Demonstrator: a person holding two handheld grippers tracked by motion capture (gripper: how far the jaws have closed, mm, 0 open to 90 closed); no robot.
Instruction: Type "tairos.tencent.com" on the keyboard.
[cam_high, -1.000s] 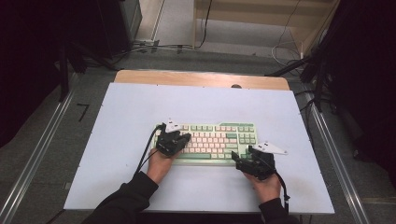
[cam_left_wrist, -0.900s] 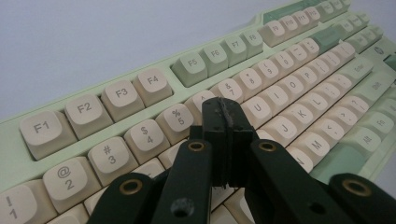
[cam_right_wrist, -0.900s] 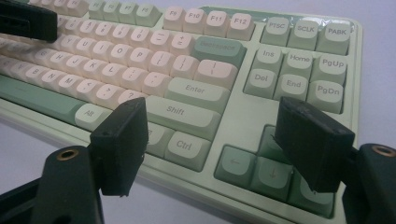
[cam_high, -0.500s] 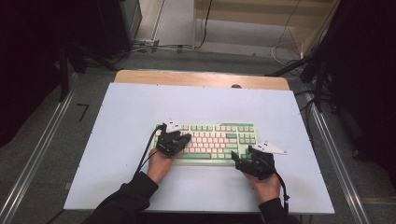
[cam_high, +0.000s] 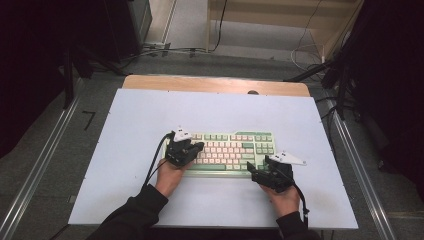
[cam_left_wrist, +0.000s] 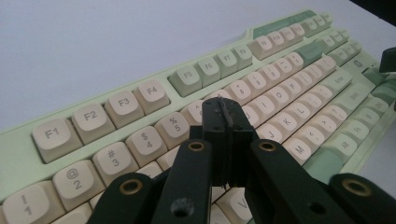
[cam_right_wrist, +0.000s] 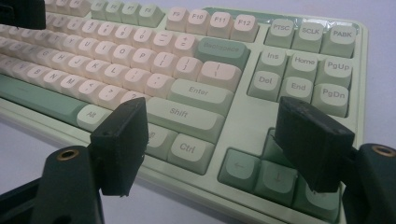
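A pale green keyboard (cam_high: 235, 147) with cream and green keys lies flat in the middle of the white table (cam_high: 150, 115). My left gripper (cam_high: 199, 146) hovers over the keyboard's left end with its jaws pressed together and nothing between them. In the left gripper view the shut tips (cam_left_wrist: 223, 114) sit above the number row of the keyboard (cam_left_wrist: 285, 84). My right gripper (cam_high: 256, 168) is at the keyboard's near right corner, jaws spread wide. In the right gripper view the open gripper (cam_right_wrist: 217, 140) frames the Shift, Ctrl and arrow keys of the keyboard (cam_right_wrist: 187, 93) without touching them.
A wooden strip (cam_high: 215, 84) borders the table's far edge. Metal rails (cam_high: 355, 160) run along both sides. Cables (cam_high: 165, 50) lie on the floor beyond, near a wooden shelf (cam_high: 280, 20). Bare table surface surrounds the keyboard.
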